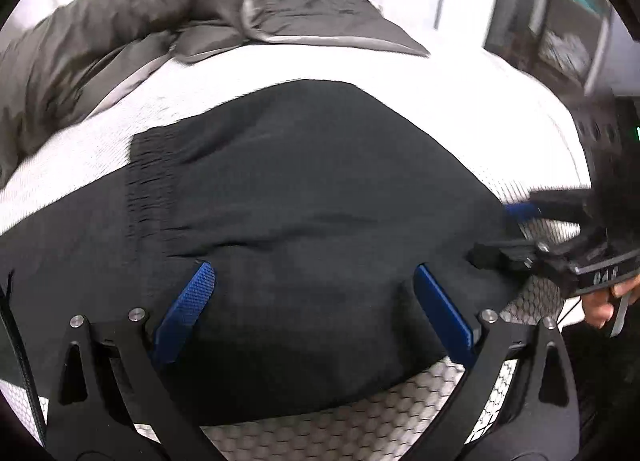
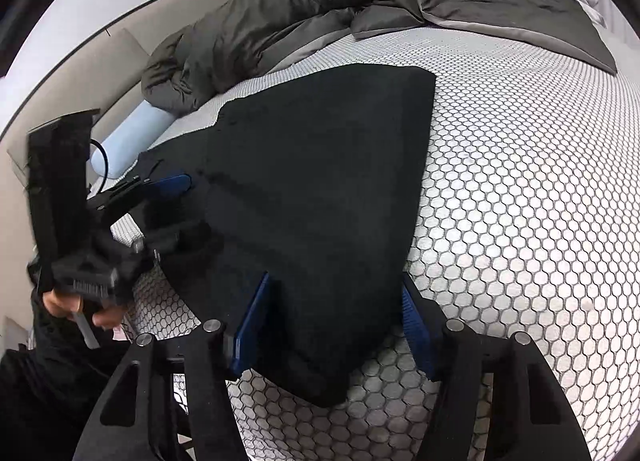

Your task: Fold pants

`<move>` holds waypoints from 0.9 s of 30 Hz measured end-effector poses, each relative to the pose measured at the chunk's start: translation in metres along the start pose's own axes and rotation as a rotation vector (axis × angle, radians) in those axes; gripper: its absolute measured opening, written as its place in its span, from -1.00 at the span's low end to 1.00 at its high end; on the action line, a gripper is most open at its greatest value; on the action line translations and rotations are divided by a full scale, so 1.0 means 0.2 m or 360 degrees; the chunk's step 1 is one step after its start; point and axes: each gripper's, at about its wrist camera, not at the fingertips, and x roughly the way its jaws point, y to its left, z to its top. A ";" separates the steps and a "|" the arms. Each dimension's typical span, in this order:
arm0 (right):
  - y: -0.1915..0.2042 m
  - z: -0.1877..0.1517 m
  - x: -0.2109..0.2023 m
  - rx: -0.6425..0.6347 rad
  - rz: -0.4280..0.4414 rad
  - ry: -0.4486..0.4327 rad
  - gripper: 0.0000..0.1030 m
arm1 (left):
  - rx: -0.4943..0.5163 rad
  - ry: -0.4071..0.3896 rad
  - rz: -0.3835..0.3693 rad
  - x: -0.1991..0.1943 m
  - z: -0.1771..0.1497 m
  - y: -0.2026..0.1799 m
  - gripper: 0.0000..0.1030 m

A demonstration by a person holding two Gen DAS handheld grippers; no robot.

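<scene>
Pants (image 2: 320, 197): black, folded into a compact multi-layer slab, lying flat on the mattress (image 2: 520, 221) near its front edge. Gathered elastic waistband (image 1: 148, 181) shows at the left end in the left wrist view; the right end is a straight, clean edge. Surface mostly smooth, a few shallow creases across the middle.

Left gripper (image 1: 314, 301): jaws wide apart, blue pads hanging over the near part of the pants, nothing clamped between them. Whether the tips touch the cloth I can't tell.

Right gripper (image 2: 336, 321): jaws about half open, straddling the near right corner of the fold, left pad over the cloth, right pad just off its edge over bare mattress. No grip visible.

Surroundings: mattress cover is white with a honeycomb print. Rumpled grey-olive duvet (image 2: 280, 21) piled along the far side, well apart from the pants. Pale blue bolster (image 2: 128, 141) at the far left edge by the wall. Shelving, blurred, past the right side in the left view. Each gripper sits at the other's frame edge with a hand (image 2: 68, 305) on the handle; nothing lies on the pants.
</scene>
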 end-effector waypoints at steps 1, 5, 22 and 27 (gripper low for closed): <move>0.00 0.00 0.00 0.0013 0.0004 -0.0002 0.24 | 0.0014 0.0003 -0.0008 0.01 0.00 -0.03 0.93; -0.02 0.02 0.01 0.0054 0.0001 -0.0015 0.24 | 0.0046 0.0014 -0.0038 0.02 0.00 -0.11 0.93; -0.13 0.24 0.17 0.0215 -0.0066 -0.0010 -0.11 | 0.0145 0.0174 0.0031 0.18 -0.05 -0.31 0.97; -0.21 0.48 0.30 0.0265 -0.0085 -0.0018 -0.17 | 0.0135 0.0192 0.0001 0.19 -0.05 -0.29 0.97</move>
